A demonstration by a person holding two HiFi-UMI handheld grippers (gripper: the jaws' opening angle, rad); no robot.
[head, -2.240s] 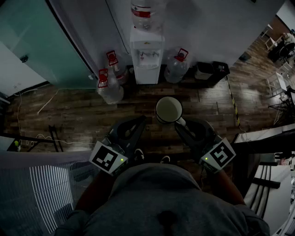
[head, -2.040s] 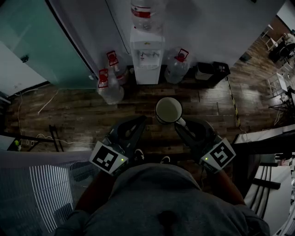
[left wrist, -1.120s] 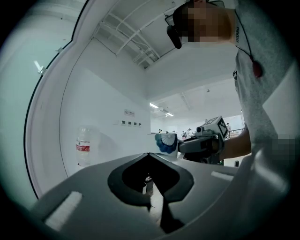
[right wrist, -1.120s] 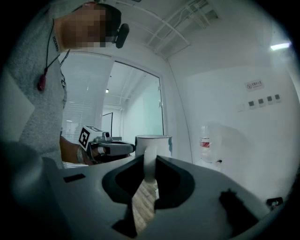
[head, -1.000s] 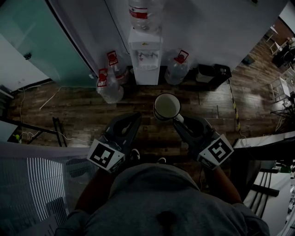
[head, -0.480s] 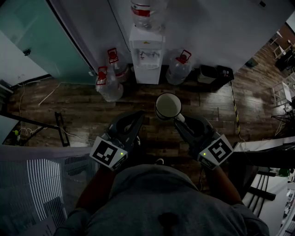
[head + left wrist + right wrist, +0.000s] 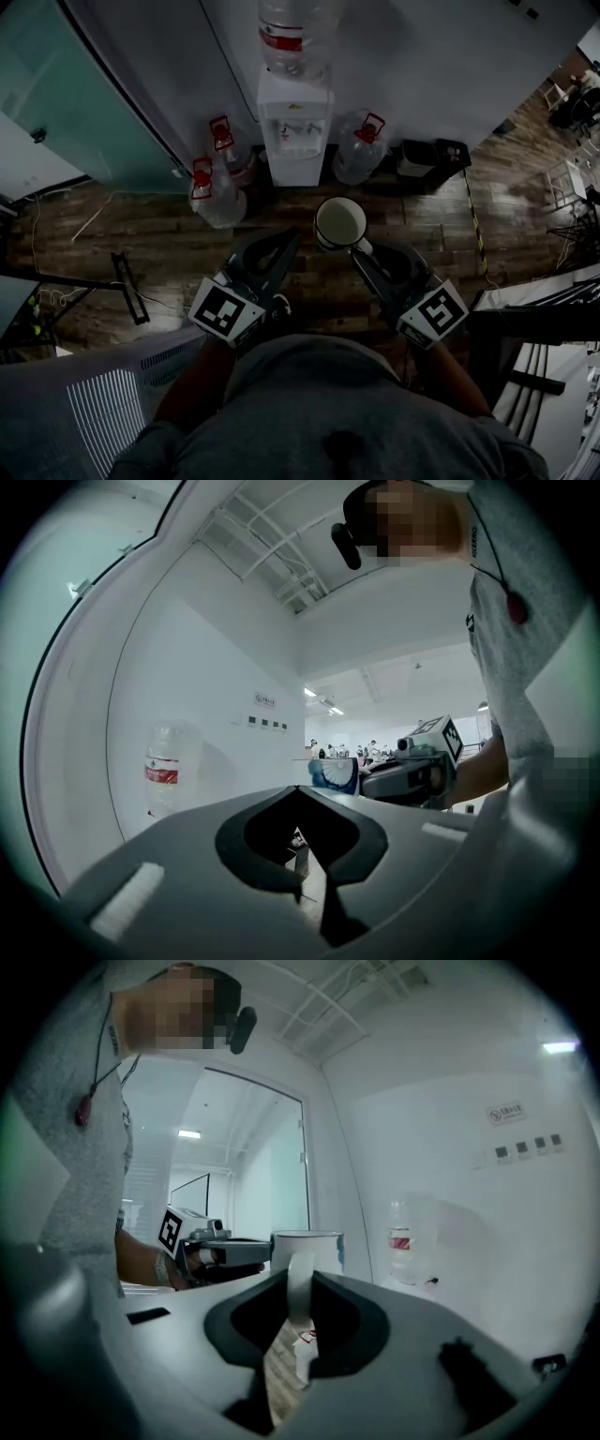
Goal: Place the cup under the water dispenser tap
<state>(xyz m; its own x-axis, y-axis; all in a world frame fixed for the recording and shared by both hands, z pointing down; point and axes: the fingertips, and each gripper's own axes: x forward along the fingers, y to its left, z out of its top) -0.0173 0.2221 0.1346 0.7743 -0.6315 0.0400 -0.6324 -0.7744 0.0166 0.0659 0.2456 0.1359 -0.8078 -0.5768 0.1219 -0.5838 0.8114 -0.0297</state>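
A white cup point(image 7: 340, 223) with a blue pattern hangs upright over the wooden floor. My right gripper point(image 7: 362, 250) is shut on its handle point(image 7: 298, 1290), and the cup's body point(image 7: 307, 1245) rises just past the jaw tips. The white water dispenser point(image 7: 293, 131) stands against the wall ahead, with a clear bottle point(image 7: 298, 33) on top and its taps in a recess point(image 7: 297, 131). The cup is short of it, slightly to the right. My left gripper point(image 7: 285, 240) is shut with nothing in it, level with the cup and to its left. From the left gripper view, the cup point(image 7: 335, 773) shows to the right.
Two spare water bottles with red caps point(image 7: 217, 190) stand on the floor left of the dispenser and one point(image 7: 360, 152) to its right. A black bin point(image 7: 429, 156) sits further right. A teal glass wall point(image 7: 66, 103) runs along the left, and a black stand point(image 7: 131, 295) is on the floor.
Both grippers and the cup have moved toward the dispenser, which now looks nearer and larger. The right gripper's hold on the cup handle is unchanged.
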